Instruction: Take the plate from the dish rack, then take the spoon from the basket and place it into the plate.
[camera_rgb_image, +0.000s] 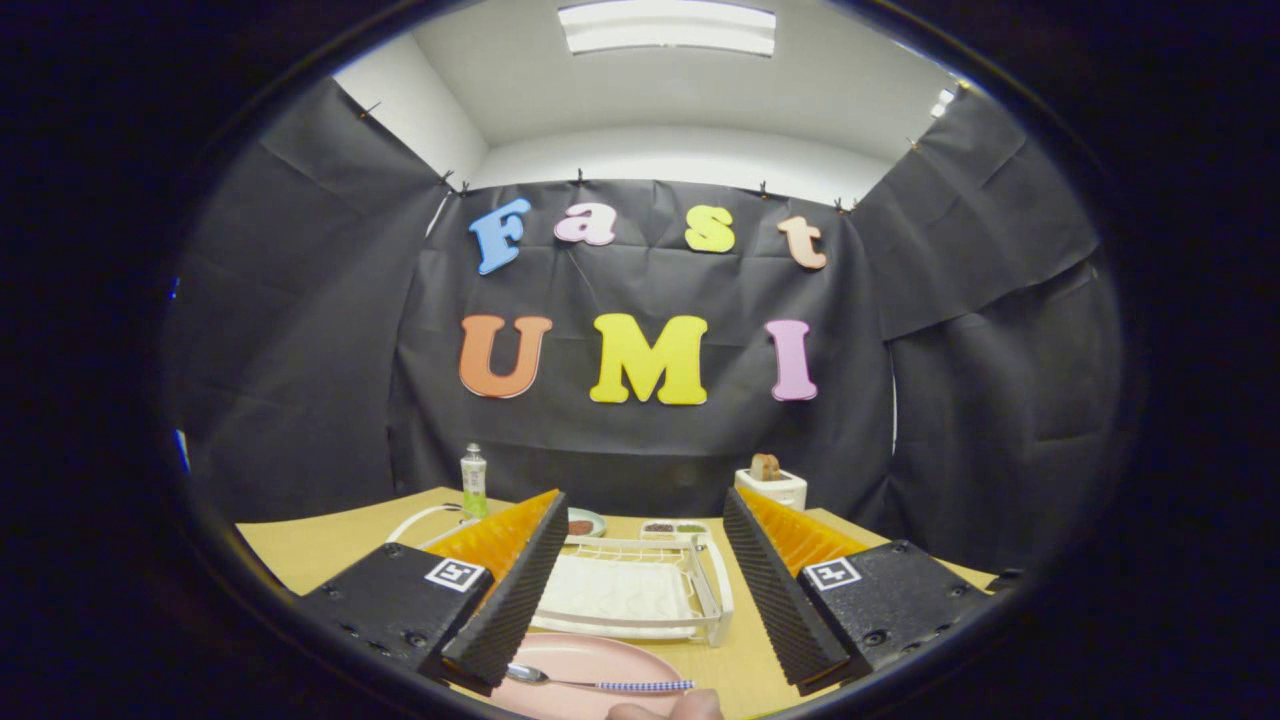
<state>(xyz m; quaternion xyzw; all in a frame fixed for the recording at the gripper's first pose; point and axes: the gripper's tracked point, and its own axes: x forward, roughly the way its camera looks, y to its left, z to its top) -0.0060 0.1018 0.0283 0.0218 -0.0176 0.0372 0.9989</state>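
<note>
A pink plate (590, 665) lies on the wooden table (330, 545) just below and between my fingers. A spoon (600, 683) with a checked handle rests across the plate, its bowl close to the left finger. My gripper (645, 655) is open, fingers wide apart, holding nothing. Just beyond the plate stands a white dish rack (640, 590) with a pale mat inside, seen between the fingers. A fingertip of a person's hand (665, 708) shows at the near rim of the plate.
A small bottle (473, 480) with green liquid stands at the back left. A white toaster-like box (771, 487) with bread stands at the back right. A small dish (585, 522) and a tray of small compartments (673, 528) lie behind the rack. Black cloth walls close in the table.
</note>
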